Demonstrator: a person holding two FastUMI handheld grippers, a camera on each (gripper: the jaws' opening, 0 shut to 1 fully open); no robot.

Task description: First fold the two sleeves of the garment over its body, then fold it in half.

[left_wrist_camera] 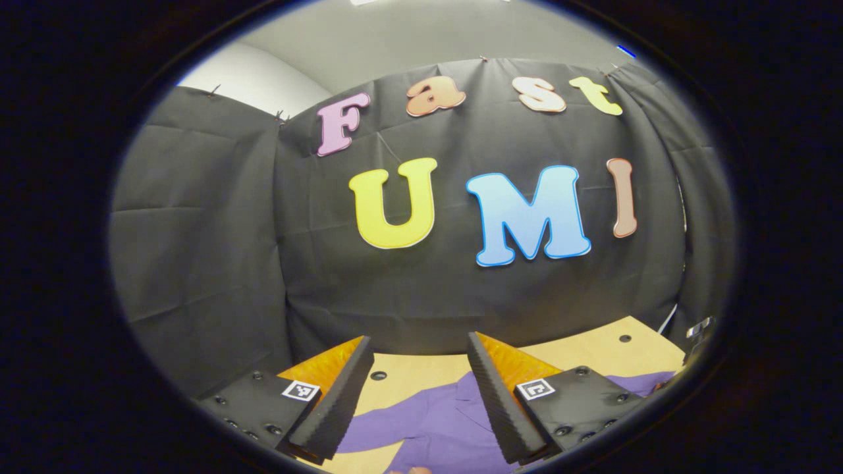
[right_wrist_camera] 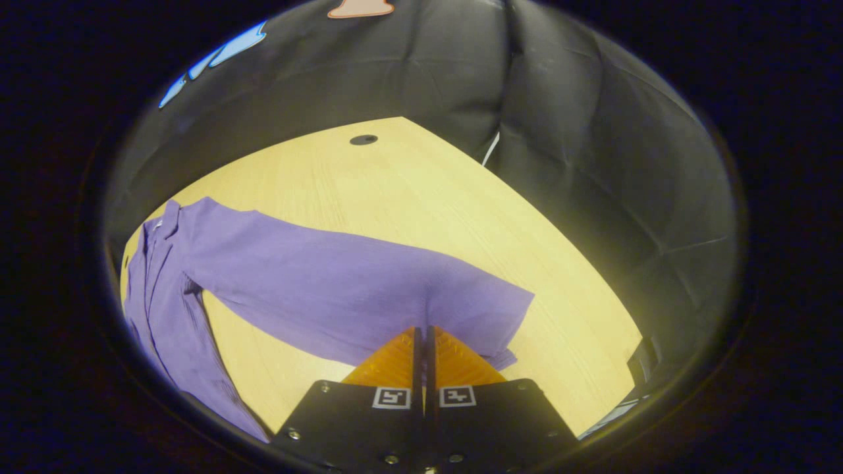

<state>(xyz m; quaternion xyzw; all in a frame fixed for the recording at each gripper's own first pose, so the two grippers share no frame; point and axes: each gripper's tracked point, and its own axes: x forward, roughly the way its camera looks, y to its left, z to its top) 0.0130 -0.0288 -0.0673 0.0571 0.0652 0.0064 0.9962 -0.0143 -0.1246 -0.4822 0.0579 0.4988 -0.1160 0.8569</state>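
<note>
A: How far along can the folding be judged?

B: Hardly begun. The purple shirt (right_wrist_camera: pixel 164 289) is spread on the wooden table (right_wrist_camera: pixel 408 191); one sleeve (right_wrist_camera: pixel 342 289) is stretched outward from the shirt's body, not yet folded over. The halving is left too.

A: And the tools?

B: The right gripper (right_wrist_camera: pixel 425 329) is pressed together at that sleeve, seemingly pinching the cloth. The left gripper (left_wrist_camera: pixel 418 388) is held spread above the shirt's body, nothing between its fingers.

Matt purple cloth garment (right_wrist_camera: pixel 342 289) lies on smooth, light wood-grain table (right_wrist_camera: pixel 421 191).
</note>
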